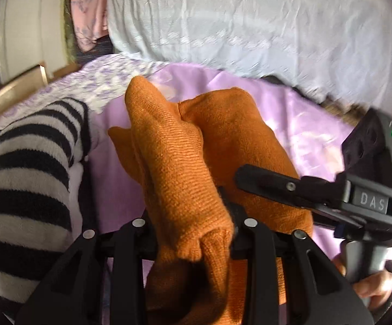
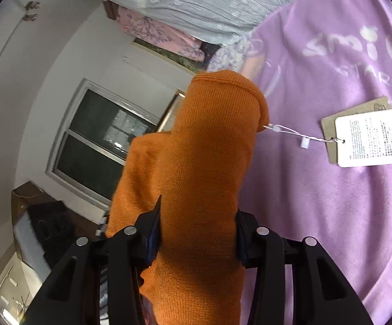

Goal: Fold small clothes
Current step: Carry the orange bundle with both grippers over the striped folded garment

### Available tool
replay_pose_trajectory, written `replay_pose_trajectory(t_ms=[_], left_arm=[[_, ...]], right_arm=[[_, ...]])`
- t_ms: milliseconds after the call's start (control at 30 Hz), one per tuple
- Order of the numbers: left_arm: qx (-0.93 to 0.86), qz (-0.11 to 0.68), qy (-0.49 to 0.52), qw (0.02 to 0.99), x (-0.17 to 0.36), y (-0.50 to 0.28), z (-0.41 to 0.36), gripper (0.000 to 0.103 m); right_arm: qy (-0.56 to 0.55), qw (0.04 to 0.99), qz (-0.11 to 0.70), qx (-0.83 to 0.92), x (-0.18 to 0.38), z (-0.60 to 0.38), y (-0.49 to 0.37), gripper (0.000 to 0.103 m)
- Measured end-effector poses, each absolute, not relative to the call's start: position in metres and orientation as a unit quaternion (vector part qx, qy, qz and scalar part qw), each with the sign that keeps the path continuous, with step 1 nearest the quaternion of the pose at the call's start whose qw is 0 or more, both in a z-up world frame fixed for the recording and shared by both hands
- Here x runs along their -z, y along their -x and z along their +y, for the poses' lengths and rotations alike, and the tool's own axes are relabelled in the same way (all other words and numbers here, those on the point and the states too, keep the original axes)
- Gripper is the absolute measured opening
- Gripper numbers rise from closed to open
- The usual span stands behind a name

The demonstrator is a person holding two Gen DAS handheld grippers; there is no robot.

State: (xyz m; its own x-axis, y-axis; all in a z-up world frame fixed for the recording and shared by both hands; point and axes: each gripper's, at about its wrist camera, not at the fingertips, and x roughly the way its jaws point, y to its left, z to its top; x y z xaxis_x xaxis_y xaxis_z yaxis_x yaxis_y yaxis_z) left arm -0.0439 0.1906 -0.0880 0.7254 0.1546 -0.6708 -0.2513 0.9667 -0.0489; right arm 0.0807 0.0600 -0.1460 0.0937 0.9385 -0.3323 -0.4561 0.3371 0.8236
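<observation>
An orange knit garment (image 1: 185, 162) lies bunched on a purple blanket (image 1: 304, 124). My left gripper (image 1: 193, 233) is shut on a fold of it near the bottom of the left wrist view. My right gripper (image 2: 198, 230) is shut on another part of the orange garment (image 2: 209, 149), which stands up between its fingers and hides their tips. The right gripper also shows in the left wrist view (image 1: 252, 176), reaching in from the right over the garment. A paper tag (image 2: 372, 135) hangs from the garment by a string.
A black-and-white striped garment (image 1: 25, 178) lies at the left. A pale blue quilt (image 1: 250, 19) is piled at the back of the bed. A window (image 2: 95, 140) and a white wall are to the left in the right wrist view.
</observation>
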Motion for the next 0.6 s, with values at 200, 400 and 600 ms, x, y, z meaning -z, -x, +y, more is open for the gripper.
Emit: replay_pose_trajectory(t_ms=[200, 400, 600], left_arm=[[-0.179, 0.384, 0.024, 0.905, 0.126, 0.020, 0.186, 0.043], [-0.212, 0.366, 0.004, 0.906, 0.132, 0.015, 0.186, 0.069], [-0.217, 0.366, 0.010, 0.905, 0.134, 0.015, 0.188, 0.076]], right_arm=[[-0.218, 0.722, 0.463, -0.466, 0.172, 0.073, -0.090, 0.045], [-0.184, 0.747, 0.448, -0.455, 0.174, 0.066, -0.082, 0.045], [-0.162, 0.762, 0.437, -0.450, 0.175, 0.072, -0.092, 0.046]])
